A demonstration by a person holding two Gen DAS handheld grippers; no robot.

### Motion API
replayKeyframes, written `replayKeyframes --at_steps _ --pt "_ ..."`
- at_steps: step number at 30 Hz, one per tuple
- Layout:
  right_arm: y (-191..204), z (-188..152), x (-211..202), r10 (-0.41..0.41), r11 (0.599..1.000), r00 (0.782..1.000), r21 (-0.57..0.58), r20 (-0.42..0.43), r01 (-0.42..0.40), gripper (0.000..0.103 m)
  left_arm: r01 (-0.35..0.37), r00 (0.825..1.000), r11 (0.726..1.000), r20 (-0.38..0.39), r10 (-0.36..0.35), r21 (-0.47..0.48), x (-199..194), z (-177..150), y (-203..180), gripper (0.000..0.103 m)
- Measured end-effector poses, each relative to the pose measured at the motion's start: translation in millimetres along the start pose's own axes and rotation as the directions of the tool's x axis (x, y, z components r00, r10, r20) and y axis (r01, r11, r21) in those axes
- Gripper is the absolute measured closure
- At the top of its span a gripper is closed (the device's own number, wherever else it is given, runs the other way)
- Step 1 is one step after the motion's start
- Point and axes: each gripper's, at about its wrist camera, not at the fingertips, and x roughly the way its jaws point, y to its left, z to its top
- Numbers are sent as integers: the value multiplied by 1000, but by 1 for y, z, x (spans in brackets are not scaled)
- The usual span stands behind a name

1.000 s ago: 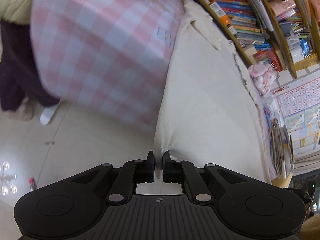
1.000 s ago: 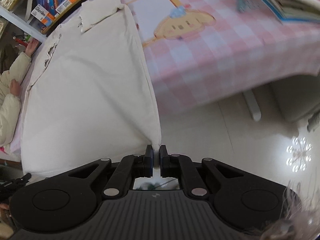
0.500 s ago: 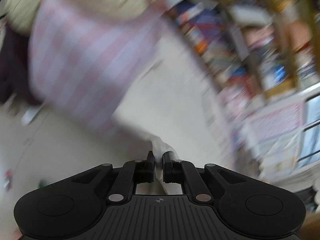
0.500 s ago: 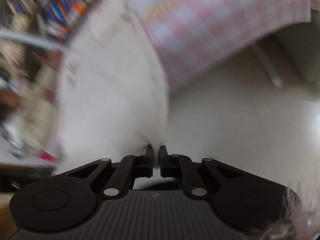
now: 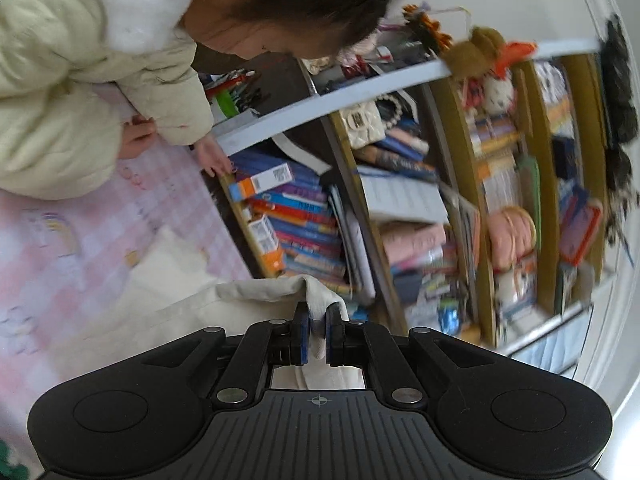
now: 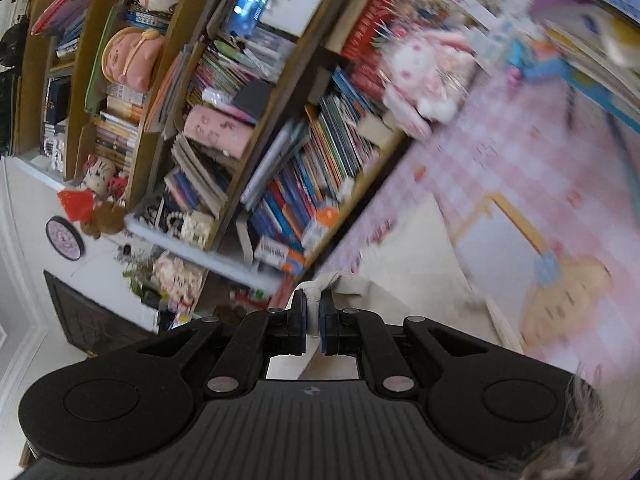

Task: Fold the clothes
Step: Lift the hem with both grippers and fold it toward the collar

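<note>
A cream garment (image 5: 168,280) lies on the pink checked tablecloth (image 5: 60,248). My left gripper (image 5: 318,322) is shut on one corner of it, lifted over the cloth near the bookshelf. My right gripper (image 6: 313,316) is shut on another corner of the cream garment (image 6: 416,276), also raised toward the far edge of the pink checked tablecloth (image 6: 520,152). The held edge folds forward over the rest of the garment. Most of the garment under the grippers is hidden.
A crowded bookshelf (image 5: 420,208) stands right behind the table and also fills the right wrist view (image 6: 240,120). A child in a pale green jacket (image 5: 80,80) leans over the table's far left. A plush toy (image 6: 424,76) and books (image 6: 592,40) sit on the table.
Both grippers have swung up and forward from the table's near edge toward the bookshelf, carrying the garment's corners over the rest of it. The views now face the shelf instead of the floor.
</note>
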Motion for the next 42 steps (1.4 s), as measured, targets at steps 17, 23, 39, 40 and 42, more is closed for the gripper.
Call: replayKeyframes --at_steps 17,23,39,40,42 --pt "-34 85 188 -212 975 977 69 15 210 97 -204 966 977 -178 189 -68 182 44 83 97" --pt "-73 92 236 -316 942 949 119 -14 315 97 -303 929 953 -233 288 -30 228 41 102 97" --pt "-137 82 281 -493 841 864 202 -100 503 96 -464 855 883 -295 426 -71 263 35 147 94" --pt "-138 82 282 -495 838 863 206 -104 505 96 -470 853 879 -297 430 -78 264 36 147 94" --pt "-138 84 282 -495 832 862 226 -112 507 94 -483 848 869 -306 433 -109 265 39 145 92"
